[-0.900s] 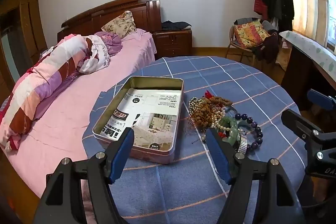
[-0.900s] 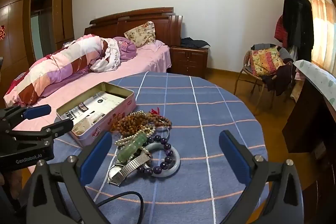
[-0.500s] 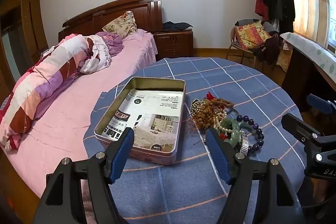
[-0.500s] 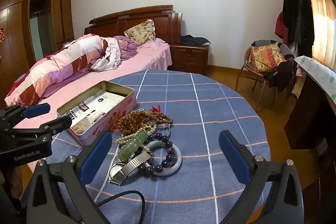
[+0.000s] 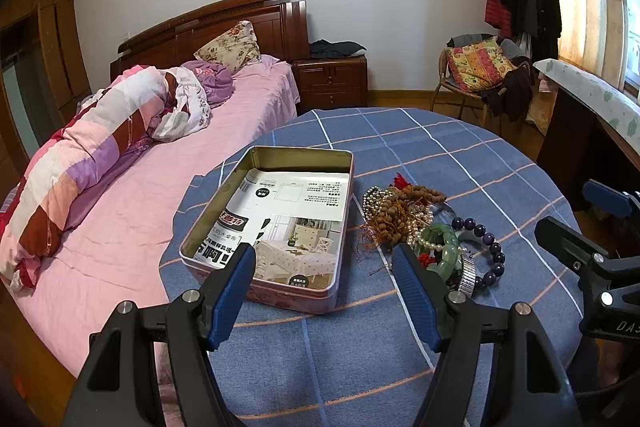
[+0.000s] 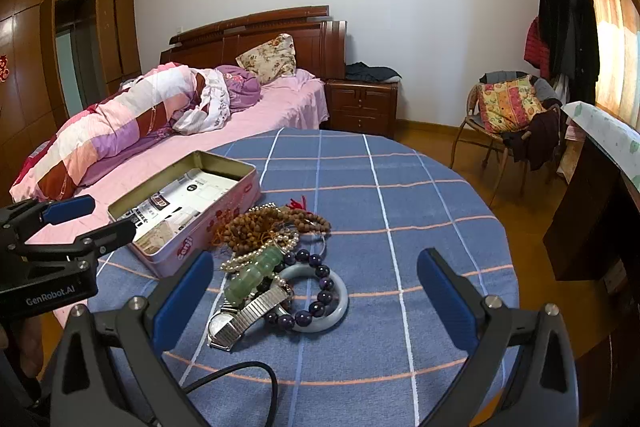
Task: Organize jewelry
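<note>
Your open tin sits on desk, left of jewelry pile. Printed paper lies inside tin. Bed beyond desk's left edge; chair behind desk, far right.

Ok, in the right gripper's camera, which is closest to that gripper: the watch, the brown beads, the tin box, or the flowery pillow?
1. Watch: just ahead of the right gripper, lying on the tablecloth.
2. Brown beads: farther back in the jewelry pile.
3. Tin box: left, beyond the beads.
4. Flowery pillow: far off on the bed.
</note>
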Available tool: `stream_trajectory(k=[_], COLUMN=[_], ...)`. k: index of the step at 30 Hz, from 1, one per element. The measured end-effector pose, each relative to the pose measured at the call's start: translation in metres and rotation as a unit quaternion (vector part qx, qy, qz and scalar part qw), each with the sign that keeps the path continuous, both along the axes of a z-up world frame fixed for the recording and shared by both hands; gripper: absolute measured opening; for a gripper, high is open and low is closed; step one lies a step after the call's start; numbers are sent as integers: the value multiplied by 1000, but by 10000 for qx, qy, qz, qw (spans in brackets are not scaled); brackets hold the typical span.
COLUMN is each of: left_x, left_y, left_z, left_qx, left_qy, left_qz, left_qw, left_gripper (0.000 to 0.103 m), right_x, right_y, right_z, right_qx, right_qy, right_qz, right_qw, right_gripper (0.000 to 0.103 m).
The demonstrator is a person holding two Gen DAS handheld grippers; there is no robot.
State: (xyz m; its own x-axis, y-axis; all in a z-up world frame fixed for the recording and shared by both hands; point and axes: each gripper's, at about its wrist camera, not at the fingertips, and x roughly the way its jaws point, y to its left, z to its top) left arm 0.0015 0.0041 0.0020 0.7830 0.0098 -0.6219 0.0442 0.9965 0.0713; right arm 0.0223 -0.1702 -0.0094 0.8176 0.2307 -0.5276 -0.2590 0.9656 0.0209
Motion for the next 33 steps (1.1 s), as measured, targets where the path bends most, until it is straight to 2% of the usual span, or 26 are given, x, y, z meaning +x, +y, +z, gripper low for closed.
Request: stream_trajectory(k=[33], left_x=[-1], left_y=[3], left_z=[1], left_qx=[26], left_qy=[-24], left_qz=[37], left_qw=[10000], left_gripper=[71], right_x=[-1], right_y=[3], right_z=[-3], right_qx=[41], right_qy=[92], right_qz=[13], right_qw=[9999], right_gripper=[103])
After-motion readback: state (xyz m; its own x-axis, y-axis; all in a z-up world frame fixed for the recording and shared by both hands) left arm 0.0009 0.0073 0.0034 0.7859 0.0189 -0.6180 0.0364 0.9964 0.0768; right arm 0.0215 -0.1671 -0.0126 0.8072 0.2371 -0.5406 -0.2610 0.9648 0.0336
